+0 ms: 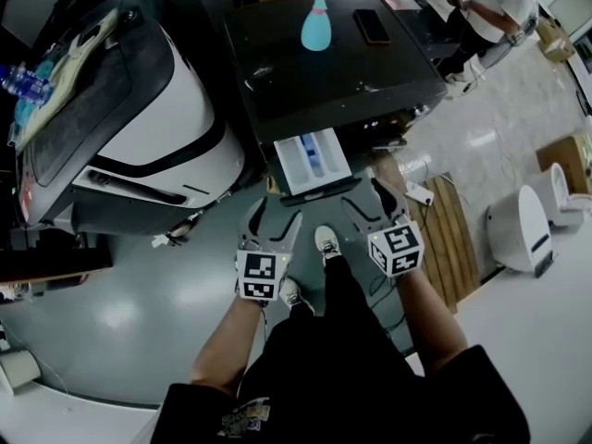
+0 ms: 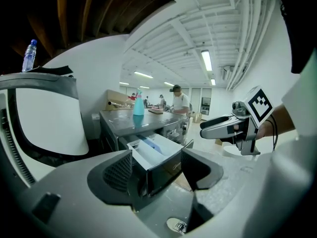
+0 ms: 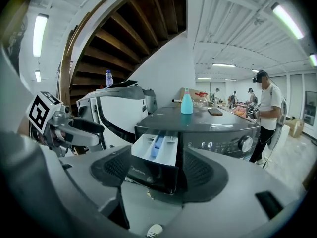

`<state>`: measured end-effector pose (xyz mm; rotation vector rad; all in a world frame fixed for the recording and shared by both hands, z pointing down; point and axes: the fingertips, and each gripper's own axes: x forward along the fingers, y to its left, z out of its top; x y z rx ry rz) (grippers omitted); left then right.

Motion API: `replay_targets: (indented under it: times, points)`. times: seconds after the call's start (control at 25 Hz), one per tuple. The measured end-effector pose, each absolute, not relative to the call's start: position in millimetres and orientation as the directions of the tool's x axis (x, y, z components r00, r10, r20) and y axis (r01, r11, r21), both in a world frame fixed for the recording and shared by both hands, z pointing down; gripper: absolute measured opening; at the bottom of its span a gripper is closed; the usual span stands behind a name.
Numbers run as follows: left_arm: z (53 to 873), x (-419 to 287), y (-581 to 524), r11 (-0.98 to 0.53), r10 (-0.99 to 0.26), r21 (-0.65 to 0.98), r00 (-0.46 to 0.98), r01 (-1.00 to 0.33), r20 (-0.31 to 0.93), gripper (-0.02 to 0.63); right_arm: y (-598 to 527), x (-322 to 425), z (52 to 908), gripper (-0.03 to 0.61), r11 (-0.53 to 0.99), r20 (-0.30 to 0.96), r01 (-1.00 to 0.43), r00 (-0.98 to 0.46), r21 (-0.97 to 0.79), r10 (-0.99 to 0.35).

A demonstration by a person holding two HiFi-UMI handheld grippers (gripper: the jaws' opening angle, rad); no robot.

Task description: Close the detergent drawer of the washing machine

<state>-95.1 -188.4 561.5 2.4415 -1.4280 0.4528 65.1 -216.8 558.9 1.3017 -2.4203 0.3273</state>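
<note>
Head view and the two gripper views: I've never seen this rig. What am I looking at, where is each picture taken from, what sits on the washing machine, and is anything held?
There is no robot arm here. The tools are hand-held grippers, one in each hand. The head view looks steeply down from a camera on the wearer's head. It shows the left gripper and the right gripper just in front of the pulled-out detergent drawer of the dark washing machine. The other two pictures come from a camera riding on each gripper and looking along its tongs. On the machine's top stand a blue bottle and what looks like a phone. Both sets of tongs are open and hold nothing. The drawer's front shows between them but is not clamped.
</note>
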Motion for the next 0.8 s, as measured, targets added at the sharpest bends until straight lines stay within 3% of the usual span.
replay_targets:
  times: [0.6, 0.8]
  points:
    - [621, -82, -210, -0.430, -0.750, 0.128, 0.432, -0.894, 0.501, 0.299, -237, 75, 620, 0.291, 0.554, 0.543, -0.824, -0.520, -0.116, -0.659]
    - [632, -84, -213, -0.417, -0.738, 0.136, 0.422, -0.899, 0.526, 0.291, -241, 76, 631, 0.233, 0.555, 0.550, -0.824, -0.518, -0.115, -0.655]
